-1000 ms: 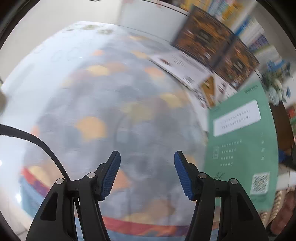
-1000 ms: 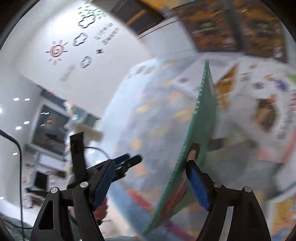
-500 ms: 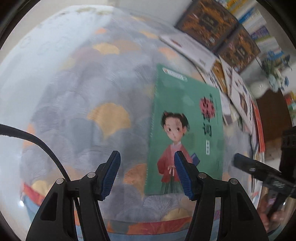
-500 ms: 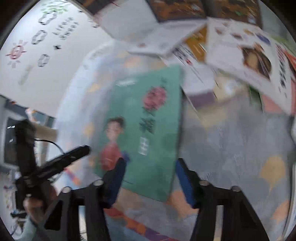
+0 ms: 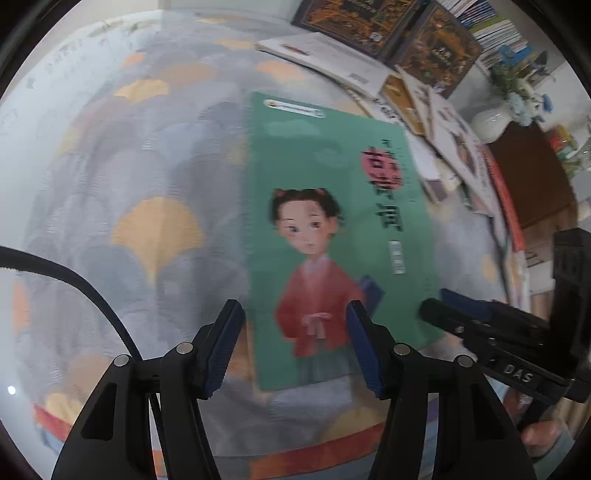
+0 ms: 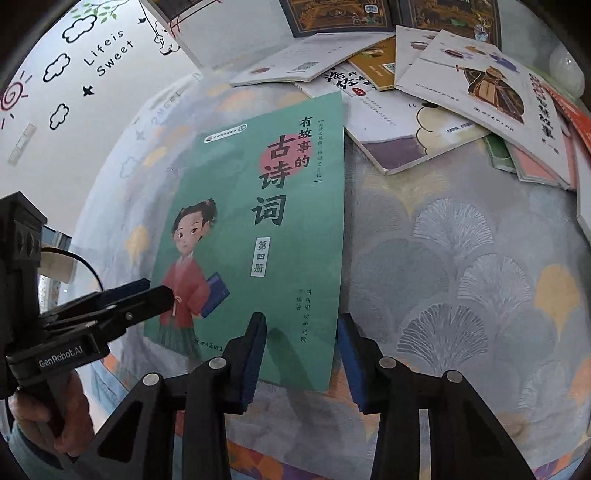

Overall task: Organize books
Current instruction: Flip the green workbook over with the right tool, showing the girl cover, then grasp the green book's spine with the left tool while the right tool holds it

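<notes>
A green book (image 5: 332, 206) with a drawn child in a red robe lies flat, cover up, on the patterned cloth (image 5: 147, 184). My left gripper (image 5: 293, 321) hovers open over the book's near left corner, its pads clear of the cover. My right gripper (image 6: 301, 325) hangs over the near right corner of the green book (image 6: 258, 221). Its jaws are closing, one pad above the cover and the other at the book's right edge, neither pressing on it. From the side, the left gripper (image 6: 159, 291) and the right gripper (image 5: 436, 306) each reach the book's edges.
A loose pile of books (image 6: 443, 92) spreads across the cloth behind and to the right of the green one. Two dark ornate books (image 5: 388, 26) lean at the back. A white vase (image 5: 487, 125) stands on a brown cabinet (image 5: 528, 173). Bare cloth (image 6: 461, 258) lies right of the book.
The green book went from standing on edge by the right gripper to lying flat, cover up. Both grippers sank toward it, and the right jaws narrowed.
</notes>
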{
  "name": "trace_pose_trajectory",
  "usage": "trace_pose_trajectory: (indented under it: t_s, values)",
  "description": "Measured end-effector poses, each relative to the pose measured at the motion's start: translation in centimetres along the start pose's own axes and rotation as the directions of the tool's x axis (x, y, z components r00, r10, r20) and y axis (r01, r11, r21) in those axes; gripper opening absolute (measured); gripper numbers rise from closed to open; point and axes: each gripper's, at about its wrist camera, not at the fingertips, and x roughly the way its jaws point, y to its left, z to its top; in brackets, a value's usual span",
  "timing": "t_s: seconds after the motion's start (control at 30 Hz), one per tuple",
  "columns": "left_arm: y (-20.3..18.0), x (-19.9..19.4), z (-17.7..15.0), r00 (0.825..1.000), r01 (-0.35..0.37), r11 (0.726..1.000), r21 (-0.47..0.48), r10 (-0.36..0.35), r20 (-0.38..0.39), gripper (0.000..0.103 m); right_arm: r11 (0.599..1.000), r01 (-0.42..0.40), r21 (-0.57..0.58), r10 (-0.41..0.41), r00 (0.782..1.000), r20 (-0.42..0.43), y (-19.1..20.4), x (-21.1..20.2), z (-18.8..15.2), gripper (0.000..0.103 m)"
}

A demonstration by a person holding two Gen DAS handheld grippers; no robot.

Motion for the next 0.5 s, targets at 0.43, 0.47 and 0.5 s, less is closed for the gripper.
trace_pose_trajectory:
  t_s: [0.43, 0.47, 0.5]
  values:
    - [3.8, -2.3, 1.2, 0.937, 0.339, 0.923, -0.183, -0.314, 0.154, 0.034, 0.991, -0.094, 0.092, 0.095, 0.996, -0.001, -1.1, -0.6, -0.2, 0.042]
    - [3.8, -1.8, 1.2, 0.944, 0.322, 0.928, -0.187, -0.299, 0.141, 0.023, 0.991, -0.097, 0.094, 0.097, 0.995, -0.002, -1.1, -0.6, -0.2, 0.042]
    - [4.1, -1.1, 1.2, 0.945, 0.322, 0.924, -0.205, -0.303, 0.122, 0.012, 0.991, -0.097, 0.093, 0.098, 0.995, -0.002, -1.1, -0.7, -0.2, 0.042]
